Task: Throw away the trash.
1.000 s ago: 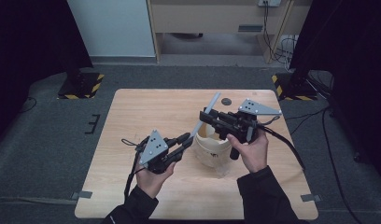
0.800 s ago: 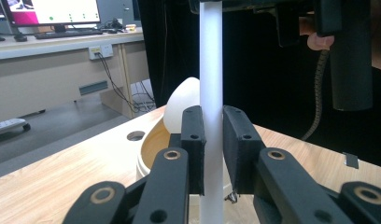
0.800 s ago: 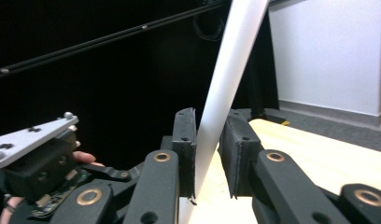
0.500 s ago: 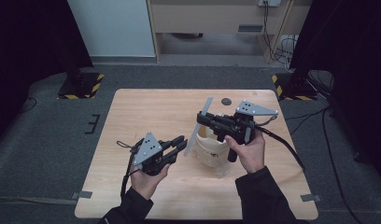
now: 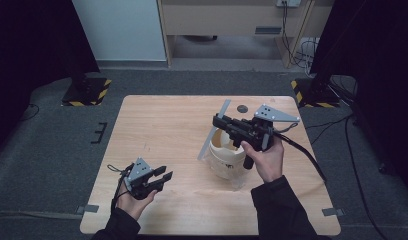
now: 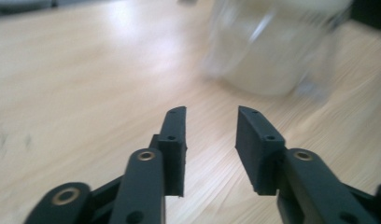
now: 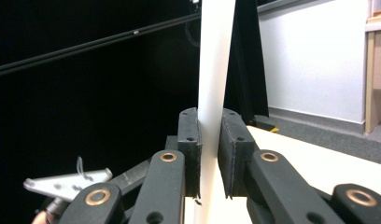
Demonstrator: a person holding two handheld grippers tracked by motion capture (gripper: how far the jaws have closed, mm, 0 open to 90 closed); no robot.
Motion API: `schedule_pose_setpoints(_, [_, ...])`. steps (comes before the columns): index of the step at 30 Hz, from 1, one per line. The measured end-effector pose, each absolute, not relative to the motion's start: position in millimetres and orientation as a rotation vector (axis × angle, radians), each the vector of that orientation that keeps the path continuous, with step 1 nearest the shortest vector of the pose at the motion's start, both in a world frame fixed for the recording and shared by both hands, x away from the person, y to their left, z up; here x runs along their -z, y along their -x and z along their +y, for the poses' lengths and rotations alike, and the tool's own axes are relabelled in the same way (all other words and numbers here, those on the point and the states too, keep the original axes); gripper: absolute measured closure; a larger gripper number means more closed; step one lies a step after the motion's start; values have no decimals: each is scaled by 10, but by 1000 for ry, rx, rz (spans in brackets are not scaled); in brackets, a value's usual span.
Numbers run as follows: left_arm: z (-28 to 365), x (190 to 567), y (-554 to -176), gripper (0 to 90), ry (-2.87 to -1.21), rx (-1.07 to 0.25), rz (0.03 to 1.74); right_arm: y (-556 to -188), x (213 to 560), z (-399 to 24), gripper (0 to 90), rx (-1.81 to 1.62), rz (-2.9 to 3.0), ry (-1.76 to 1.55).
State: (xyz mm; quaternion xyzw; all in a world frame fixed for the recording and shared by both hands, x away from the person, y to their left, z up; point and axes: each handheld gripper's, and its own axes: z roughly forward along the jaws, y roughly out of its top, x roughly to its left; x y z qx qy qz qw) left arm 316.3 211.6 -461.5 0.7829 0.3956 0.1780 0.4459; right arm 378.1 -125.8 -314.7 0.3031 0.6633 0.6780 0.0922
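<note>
Strip (image 5: pixel 214 131): a long, thin, flat pale strip, held above the bench (image 5: pixel 167 125) and slanting from its top end beyond the tub (image 5: pixel 227 152) down to its bottom end at the tub's near-left side. The tub, the landmark here, is a pale round container with clear wrapping about its base, standing on the bench right of centre. The right gripper (image 5: pixel 221 121) reaches across the tub's open top and pinches the strip in its upper part; in the right gripper view the jaws of the right gripper (image 7: pixel 209 140) press flat on both faces of the strip (image 7: pixel 215 70), which rises straight between them. Judged from its thinness, the strip is probably light and somewhat flexible, so its free lower end may swing or bow; its smooth faces could slide in the grip. A hold across the flat faces, as shown, seems the soundest, and nearer the middle would steady it more. The right hand (image 5: pixel 264 157) sits to the right of the tub, forearm entering from the near edge, the gripper pointing leftward over the tub. The left hand (image 5: pixel 134 200) rests low, well to the near-left of the tub, by the bench's near edge; the left gripper (image 5: pixel 161 179) points toward the tub. In the left gripper view the left gripper (image 6: pixel 209 140) stands narrowly parted and empty, the blurred tub (image 6: pixel 272 51) ahead.
</note>
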Motion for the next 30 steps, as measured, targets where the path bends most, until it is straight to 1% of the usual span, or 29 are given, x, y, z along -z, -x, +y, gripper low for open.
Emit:
schedule_pose_setpoints(2, [2156, 4697, -3212, 547, -1969, -422, 1045, -3793, 3143, -1259, 801, -2011, 1952, -898])
schedule_pose_setpoints(3, [2173, 4735, -3233, 526, -1975, -431, 1061, -3799, 3141, -1261, 802, -2006, 1944, -897])
schedule_pose_setpoints(4, [2184, 4768, -3255, 475, -1980, -432, 1087, -3804, 3138, -1264, 802, -2001, 1937, -900])
schedule_pose_setpoints(5, [2199, 4794, -3268, 443, -1986, -431, 1105, -3811, 3135, -1270, 801, -1994, 1924, -896])
schedule_pose_setpoints(9, [2256, 4886, -3313, 348, -2034, -437, 1145, -3844, 3114, -1300, 800, -1958, 1890, -898])
schedule_pose_setpoints(11, [2281, 4922, -3328, 347, -2058, -437, 1165, -3864, 3099, -1319, 800, -1948, 1871, -901])
schedule_pose_setpoints(16, [2282, 4971, -3350, 300, -2084, -425, 1184, -3913, 3074, -1359, 798, -1904, 1837, -901])
schedule_pose_setpoints(24, [2327, 5017, -3397, 282, -2095, -427, 1215, -3981, 3100, -1354, 796, -1811, 1834, -899])
schedule_pose_setpoints(30, [2351, 5034, -3414, 277, -2100, -423, 1228, -4007, 3195, -1281, 794, -1711, 1878, -877])
